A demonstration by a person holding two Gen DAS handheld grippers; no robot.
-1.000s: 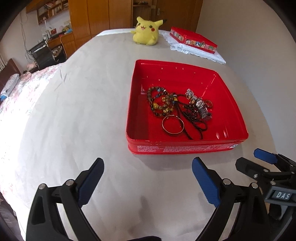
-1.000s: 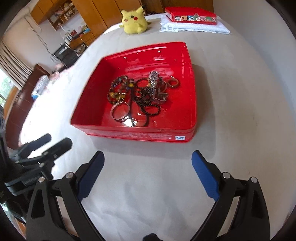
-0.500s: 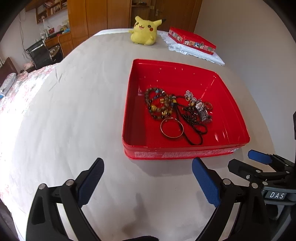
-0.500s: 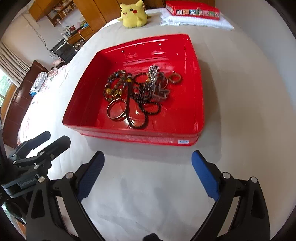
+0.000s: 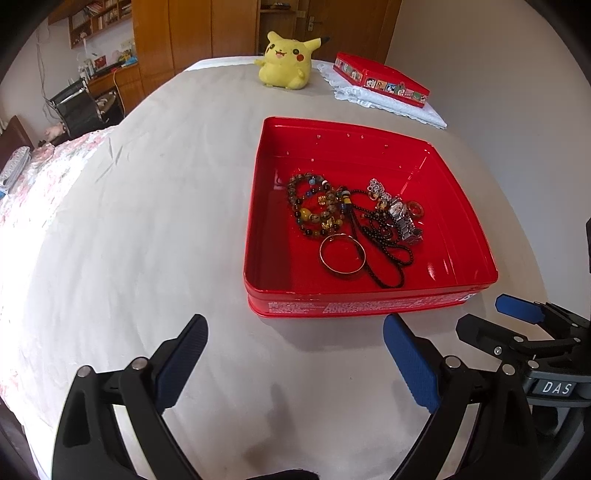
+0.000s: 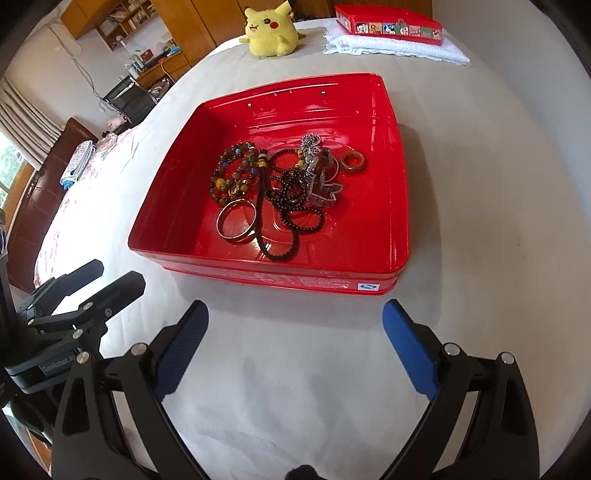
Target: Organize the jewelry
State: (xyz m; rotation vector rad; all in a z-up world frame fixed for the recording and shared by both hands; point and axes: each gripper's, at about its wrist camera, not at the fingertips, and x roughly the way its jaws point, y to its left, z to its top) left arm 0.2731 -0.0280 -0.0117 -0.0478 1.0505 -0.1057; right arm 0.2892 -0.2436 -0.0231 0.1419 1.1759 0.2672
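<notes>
Bed (image 5: 147,229): pale cover, soft and a little creased; everything lies on it, so I judge a hard press on the tray would tip it.
Tray (image 5: 369,304): red, shallow, just ahead of both grippers; all the jewelry lies inside, toward the near and middle part.
Lid box (image 6: 388,24): a second red box on a white cloth at the far end, beside a yellow plush (image 6: 269,31); well apart from the tray.
Left gripper (image 5: 293,363): fingers spread wide, holding nothing, over the bare cover short of the tray's near wall.
Right gripper (image 6: 295,349): also spread wide and empty, just short of the near wall, a little right of the left one.
Black beads (image 6: 291,206): long strand looped across the pile, lying over the bangle and touching the watch; likely to drag neighbours if lifted first.
Bead bracelet (image 5: 314,205): coloured beads at the left of the heap, touching the strand.
Bangle (image 5: 342,254): gold, nearest the grippers, flat; partly under the strand.
Watch (image 6: 321,181): metal, right of centre, tangled with beads.
Ring (image 6: 354,162): brown, at the right edge of the heap, the easiest single pick.
Advice: clear the wall from above, take loose edge pieces first, pinch at one rim point, lift slowly.
</notes>
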